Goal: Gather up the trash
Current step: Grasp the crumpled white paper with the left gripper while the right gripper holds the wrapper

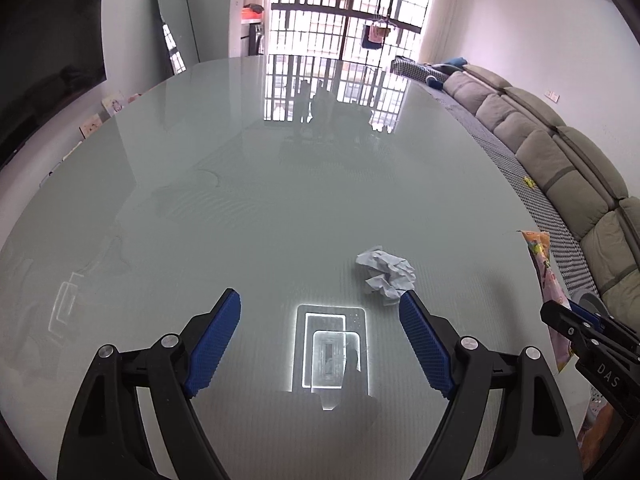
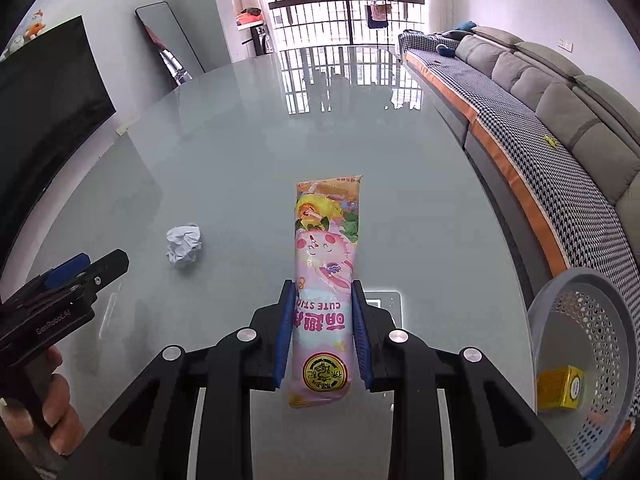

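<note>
A crumpled white paper ball (image 1: 386, 273) lies on the glossy grey table (image 1: 280, 200), just beyond the right fingertip of my left gripper (image 1: 320, 300), which stands open with nothing between its blue pads. My right gripper (image 2: 324, 292) is shut on a long pink snack wrapper (image 2: 326, 264), which sticks out forward above the table. In the left wrist view that wrapper (image 1: 550, 280) and the right gripper (image 1: 560, 314) show at the right edge. The right wrist view has the paper ball (image 2: 184, 245) to the left, with the left gripper (image 2: 102, 264) near it.
A perforated grey waste basket (image 2: 592, 320) stands off the table's right edge, with a yellow box (image 2: 562, 388) inside. A grey sofa (image 2: 560, 92) runs along the right wall. A dark screen (image 2: 44, 112) and a leaning mirror (image 2: 168, 40) are on the left.
</note>
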The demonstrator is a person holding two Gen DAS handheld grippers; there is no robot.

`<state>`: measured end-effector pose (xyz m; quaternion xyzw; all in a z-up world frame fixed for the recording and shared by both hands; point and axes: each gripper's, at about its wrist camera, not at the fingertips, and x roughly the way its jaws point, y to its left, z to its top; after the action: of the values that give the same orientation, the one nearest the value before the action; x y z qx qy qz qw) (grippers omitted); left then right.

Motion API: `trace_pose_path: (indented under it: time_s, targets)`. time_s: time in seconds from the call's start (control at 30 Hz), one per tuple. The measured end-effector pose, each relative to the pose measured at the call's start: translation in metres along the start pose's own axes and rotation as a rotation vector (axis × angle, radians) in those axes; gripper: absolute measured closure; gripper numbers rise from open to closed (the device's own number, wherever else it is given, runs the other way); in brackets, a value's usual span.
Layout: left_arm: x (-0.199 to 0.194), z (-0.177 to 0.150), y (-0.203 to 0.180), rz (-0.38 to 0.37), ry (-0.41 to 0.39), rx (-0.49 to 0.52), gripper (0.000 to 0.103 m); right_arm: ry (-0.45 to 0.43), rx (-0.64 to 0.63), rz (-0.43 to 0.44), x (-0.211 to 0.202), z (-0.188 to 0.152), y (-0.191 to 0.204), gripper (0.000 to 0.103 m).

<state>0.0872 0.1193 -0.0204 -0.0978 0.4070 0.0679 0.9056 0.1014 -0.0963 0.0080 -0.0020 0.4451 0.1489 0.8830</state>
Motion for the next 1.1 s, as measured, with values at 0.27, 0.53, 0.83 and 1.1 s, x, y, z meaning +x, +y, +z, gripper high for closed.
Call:
trace_pose_path:
  time_s: [0.27,0.53,0.83,1.1]
  targets:
    - [0.027,0.010,-0.017,-0.015,0.041,0.012,0.023,-0.006,0.042,-0.004,-0.010,-0.014,-0.020,0.076]
    - [0.054,0.011,-0.039,-0.004,0.087,0.039,0.023,-0.013,0.061,0.006,-0.014,-0.013,-0.022,0.076]
    - [0.062,0.005,-0.046,-0.014,0.091,0.065,0.054,-0.030,0.087,-0.001,-0.026,-0.020,-0.028,0.076]
    - [0.047,-0.006,-0.056,0.010,0.082,0.095,0.071,-0.048,0.124,-0.014,-0.040,-0.033,-0.045,0.076]
